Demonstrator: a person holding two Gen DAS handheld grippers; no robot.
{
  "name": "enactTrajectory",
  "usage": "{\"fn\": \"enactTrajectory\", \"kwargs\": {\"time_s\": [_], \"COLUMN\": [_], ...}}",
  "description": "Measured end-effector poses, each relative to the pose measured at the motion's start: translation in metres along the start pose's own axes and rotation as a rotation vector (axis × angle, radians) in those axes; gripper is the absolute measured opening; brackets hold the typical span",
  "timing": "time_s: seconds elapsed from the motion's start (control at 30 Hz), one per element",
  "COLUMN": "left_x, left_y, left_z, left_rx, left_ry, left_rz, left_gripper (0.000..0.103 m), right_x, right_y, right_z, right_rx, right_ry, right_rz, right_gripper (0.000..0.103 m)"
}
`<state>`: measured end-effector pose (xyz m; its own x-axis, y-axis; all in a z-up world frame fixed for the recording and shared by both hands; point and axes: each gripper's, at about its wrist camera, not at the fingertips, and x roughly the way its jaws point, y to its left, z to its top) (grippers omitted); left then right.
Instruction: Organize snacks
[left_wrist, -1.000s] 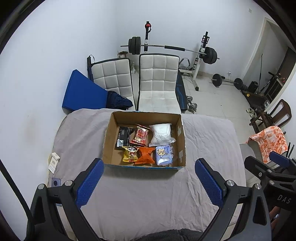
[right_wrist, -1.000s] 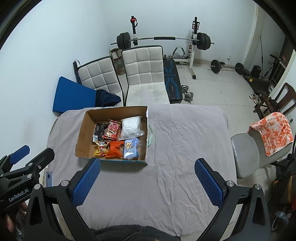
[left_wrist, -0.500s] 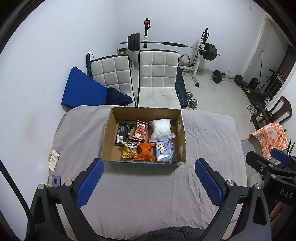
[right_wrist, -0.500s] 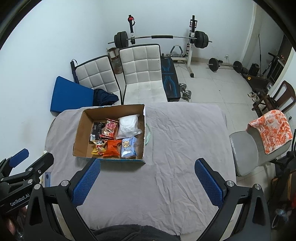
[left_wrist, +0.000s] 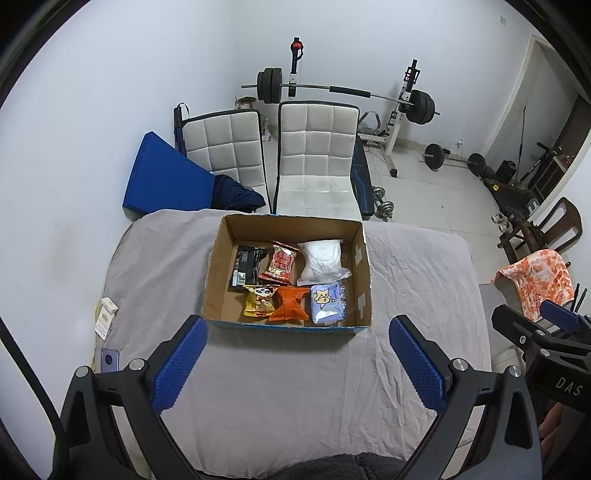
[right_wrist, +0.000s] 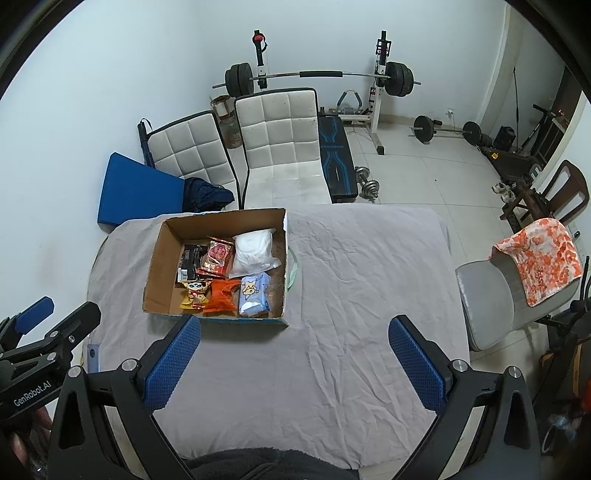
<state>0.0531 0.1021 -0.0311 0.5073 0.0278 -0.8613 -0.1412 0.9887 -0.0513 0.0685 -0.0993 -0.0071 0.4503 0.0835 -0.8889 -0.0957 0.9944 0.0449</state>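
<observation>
An open cardboard box (left_wrist: 218, 258) (right_wrist: 157, 258) sits on a table under a grey cloth (left_wrist: 280, 387) (right_wrist: 362, 277). Inside lie several snack packets: a black one (left_wrist: 246, 265), a red one (left_wrist: 281, 261), a white bag (left_wrist: 322, 257) (right_wrist: 254, 250), a yellow one (left_wrist: 260, 300), an orange one (left_wrist: 291, 303) (right_wrist: 221, 293) and a light blue one (left_wrist: 325, 302) (right_wrist: 253, 293). My left gripper (left_wrist: 297, 358) hangs open above the near cloth, just short of the box. My right gripper (right_wrist: 294, 356) is open too, over bare cloth to the right of the box. Both hold nothing.
Two white padded chairs (left_wrist: 317, 158) and a blue mat (left_wrist: 166, 181) stand beyond the table, with a barbell rack (left_wrist: 343, 92) behind. A grey chair with an orange towel (right_wrist: 535, 254) is at the right. A phone (left_wrist: 108, 360) and small white boxes (left_wrist: 105, 315) lie at the table's left edge.
Both views have pulled back and up a little, so the box sits lower and slightly farther in frame. The grippers stay open and the packets have not moved.
</observation>
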Motion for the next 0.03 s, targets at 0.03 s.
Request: {"fn": "enactTrajectory", "kwargs": {"time_s": [0.03], "left_x": [-0.0001], "left_y": [0.0000], "left_z": [0.0003], "left_rx": [0.000], "left_ry": [0.001], "left_rz": [0.000], "left_gripper": [0.101], "right_x": [0.0001], "right_y": [0.0000], "right_z": [-0.0001], "right_rx": [-0.001], "right_ry": [0.000], "right_rz": [-0.001], "right_gripper": [0.103]}}
